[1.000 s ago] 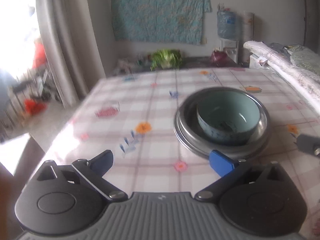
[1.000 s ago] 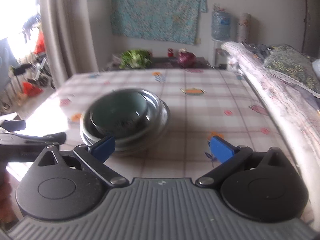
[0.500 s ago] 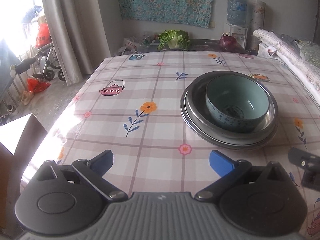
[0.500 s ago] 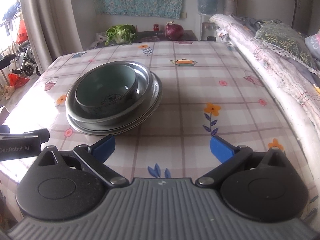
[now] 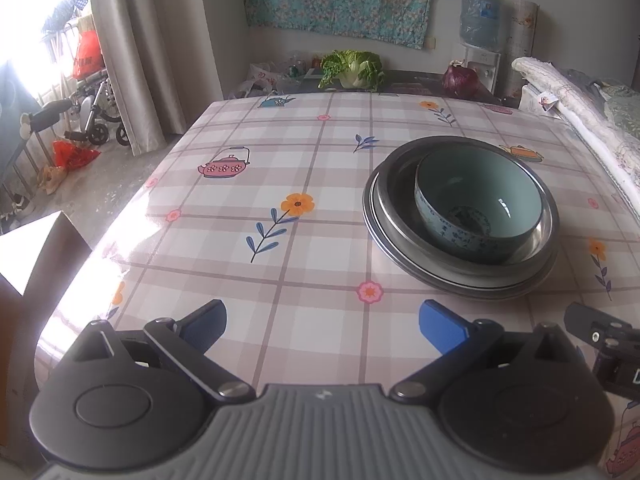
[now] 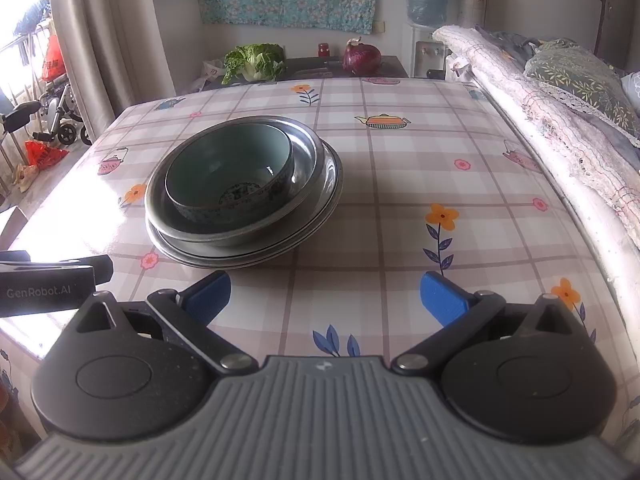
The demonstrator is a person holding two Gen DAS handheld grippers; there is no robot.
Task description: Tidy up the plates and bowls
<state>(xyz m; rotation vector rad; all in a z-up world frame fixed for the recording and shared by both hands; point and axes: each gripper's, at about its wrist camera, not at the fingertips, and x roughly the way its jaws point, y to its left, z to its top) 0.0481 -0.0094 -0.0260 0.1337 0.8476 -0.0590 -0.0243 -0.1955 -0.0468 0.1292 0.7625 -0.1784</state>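
Note:
A pale green bowl (image 5: 478, 204) (image 6: 230, 174) with a blue patterned outside sits nested in a steel dish (image 5: 404, 184) (image 6: 308, 152). That dish rests on a stack of flat steel plates (image 5: 460, 278) (image 6: 324, 196), all on the checked tablecloth. My left gripper (image 5: 322, 324) hangs open near the table's front edge, left of and short of the stack, holding nothing. Open too, my right gripper (image 6: 326, 294) has the stack ahead to its left and nothing between its fingers. Each gripper shows at the edge of the other's view.
The table (image 5: 280, 152) carries a flowered plastic cloth. A folded quilt and bedding (image 6: 560, 120) line its right side. Beyond the far edge a dark cabinet holds a cabbage (image 5: 352, 68) and a red cabbage (image 6: 362, 58). The floor drops away at left.
Both grippers have pulled back and up from the stack, which now sits farther away. The bowl and plates have not moved. The views have gone from blurred to sharp.

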